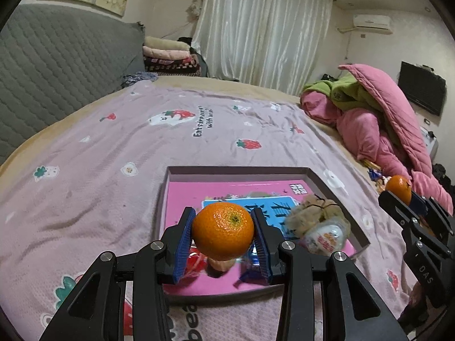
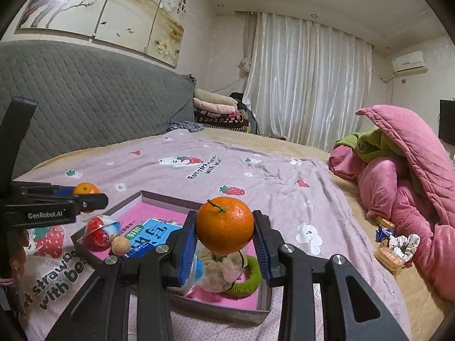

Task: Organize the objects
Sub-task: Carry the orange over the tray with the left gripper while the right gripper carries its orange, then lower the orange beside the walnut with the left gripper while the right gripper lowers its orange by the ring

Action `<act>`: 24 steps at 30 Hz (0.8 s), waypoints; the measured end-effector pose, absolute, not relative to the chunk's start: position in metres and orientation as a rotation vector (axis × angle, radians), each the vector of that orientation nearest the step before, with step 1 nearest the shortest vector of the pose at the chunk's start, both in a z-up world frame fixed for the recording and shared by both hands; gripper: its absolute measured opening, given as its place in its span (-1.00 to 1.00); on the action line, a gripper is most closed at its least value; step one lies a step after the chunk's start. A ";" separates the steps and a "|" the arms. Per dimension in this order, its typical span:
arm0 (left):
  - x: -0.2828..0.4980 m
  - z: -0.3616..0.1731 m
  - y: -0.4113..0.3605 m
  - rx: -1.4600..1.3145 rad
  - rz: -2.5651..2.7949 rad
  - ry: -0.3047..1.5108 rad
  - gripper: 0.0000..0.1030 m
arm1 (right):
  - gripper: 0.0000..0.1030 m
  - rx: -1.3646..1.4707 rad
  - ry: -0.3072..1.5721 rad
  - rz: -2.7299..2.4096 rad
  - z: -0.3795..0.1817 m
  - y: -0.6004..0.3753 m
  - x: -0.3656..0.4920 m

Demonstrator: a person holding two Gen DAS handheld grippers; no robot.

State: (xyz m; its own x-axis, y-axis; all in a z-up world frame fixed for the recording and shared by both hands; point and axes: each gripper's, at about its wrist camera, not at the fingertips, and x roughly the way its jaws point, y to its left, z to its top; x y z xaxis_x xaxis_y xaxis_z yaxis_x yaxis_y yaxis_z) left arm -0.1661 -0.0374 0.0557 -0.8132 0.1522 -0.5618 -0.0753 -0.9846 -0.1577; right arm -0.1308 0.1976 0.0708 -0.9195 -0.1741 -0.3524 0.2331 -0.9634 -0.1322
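So both grippers have an orange each right now. The left gripper (image 1: 223, 231) is clamped on an orange (image 1: 222, 230), blue pads pressing on either side of it, stem end facing the camera, and it's held up in the air over the near part of the shallow box (image 1: 335, 196) that sits on the bed. The right gripper (image 2: 224, 231) is doing the same thing with a second orange (image 2: 224, 227), this one with a little stem poking up, also squeezed between the blue pads and hanging above the box's near right corner. In the left wrist view you can spot the right gripper off at the right edge with its orange peeking out, and the right wrist view shows the left one at the left edge the same way. The box has a pink bottom with a blue printed card or booklet (image 2: 150, 238) lying flat in it, plus a red and clear plastic capsule toy (image 2: 99, 231) near the left corner, a small tan ball-ish thing (image 2: 121, 245) just beside it, a fuzzy beige plush (image 1: 312, 213), a green knitted ring (image 2: 253, 272) and some wrapped snacks under the fingers that I can't make out well. All of it rests on a lilac strawberry-print blanket (image 1: 113, 142). Off to the right, by the pink quilt pile (image 2: 398, 184), there's a little heap of snack packets and a scrunchie (image 2: 395, 244) lying on the bed, well apart from the box.
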 end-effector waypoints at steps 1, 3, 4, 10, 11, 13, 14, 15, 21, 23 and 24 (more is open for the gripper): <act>-0.168 0.054 -0.038 -0.918 2.876 -0.194 -0.20 | -0.27 0.519 0.261 -2.876 0.069 0.197 -0.133; -0.171 0.050 -0.038 -0.938 2.870 -0.189 -0.20 | -0.27 0.539 0.267 -2.870 0.066 0.196 -0.136; -0.173 0.048 -0.037 -0.951 2.868 -0.181 -0.20 | -0.27 0.548 0.269 -2.866 0.064 0.196 -0.137; -0.178 0.033 -0.028 -1.019 2.837 -0.131 -0.20 | -0.27 0.606 0.242 -2.867 0.058 0.206 -0.144; -0.179 0.031 -0.027 -1.026 2.836 -0.124 -0.20 | -0.27 0.618 0.235 -2.868 0.056 0.208 -0.145; -0.180 0.026 -0.025 -1.049 2.822 -0.120 -0.20 | -0.27 0.644 0.234 -2.865 0.053 0.210 -0.147; -0.180 0.024 -0.025 -1.062 2.805 -0.133 -0.20 | -0.27 0.660 0.238 -2.864 0.051 0.212 -0.148; -0.181 0.022 -0.025 -1.074 2.796 -0.142 -0.20 | -0.27 0.671 0.242 -2.865 0.049 0.213 -0.148; -0.182 0.015 -0.023 -1.106 2.784 -0.130 -0.20 | -0.27 0.721 0.282 -2.853 0.041 0.217 -0.150; -0.179 0.014 -0.021 -1.105 2.781 -0.108 -0.20 | -0.27 0.748 0.292 -2.831 0.037 0.216 -0.151; -0.178 0.013 -0.019 -1.108 2.774 -0.093 -0.20 | -0.27 0.766 0.302 -2.821 0.035 0.215 -0.152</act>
State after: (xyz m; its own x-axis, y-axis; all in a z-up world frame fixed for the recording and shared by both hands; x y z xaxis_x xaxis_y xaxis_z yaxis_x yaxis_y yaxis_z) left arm -0.1784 -0.0187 0.0125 -0.7151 0.1645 -0.6794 -0.1186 -0.9864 -0.1141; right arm -0.1519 0.2148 0.0352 -0.8448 -0.1406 -0.5162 0.2467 -0.9585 -0.1427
